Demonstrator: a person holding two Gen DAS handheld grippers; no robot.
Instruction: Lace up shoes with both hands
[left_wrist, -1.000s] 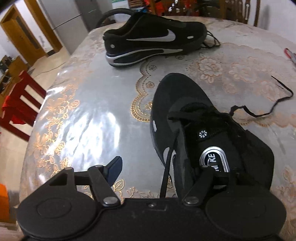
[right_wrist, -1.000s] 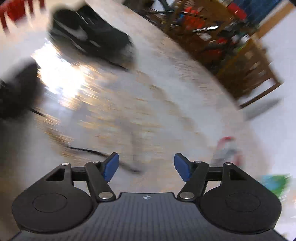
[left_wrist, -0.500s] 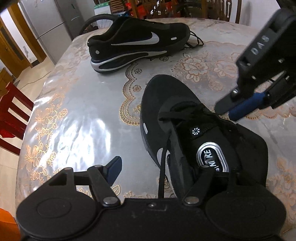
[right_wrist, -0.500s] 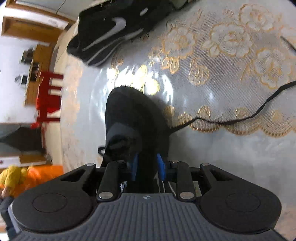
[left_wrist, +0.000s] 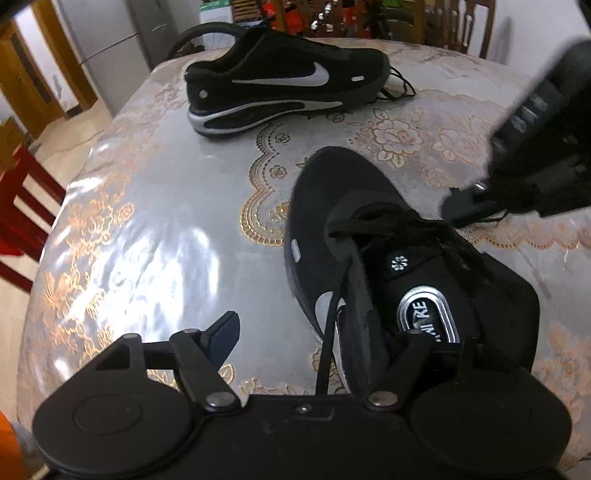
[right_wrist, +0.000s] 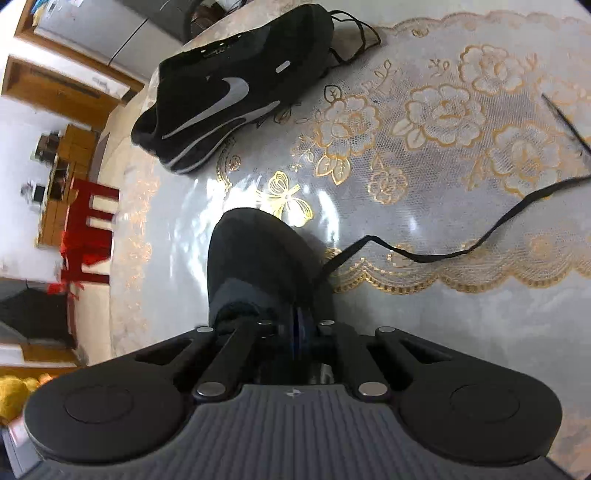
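Right wrist view: shut right tool (right_wrist: 300, 325) at near shoe (right_wrist: 258, 258), grip unclear.

Right gripper (right_wrist: 297, 321) is clamped tight over the near black sneaker (right_wrist: 255, 258), can't tell what it's pinching. A loose black lace (right_wrist: 458, 251) trails right across the lace tablecloth (right_wrist: 424, 122). Second sneaker (right_wrist: 236, 88) lies on its side, far left.

My table (left_wrist: 155, 206): glossy lace-patterned cloth with gold flowers. On it I count: near shoe (left_wrist: 343, 192), black, toe pointing away; far shoe (left_wrist: 280, 88), black, silver swoosh, well apart at the far edge; loose black lace (right_wrist: 461, 251) trailing right across the cloth.
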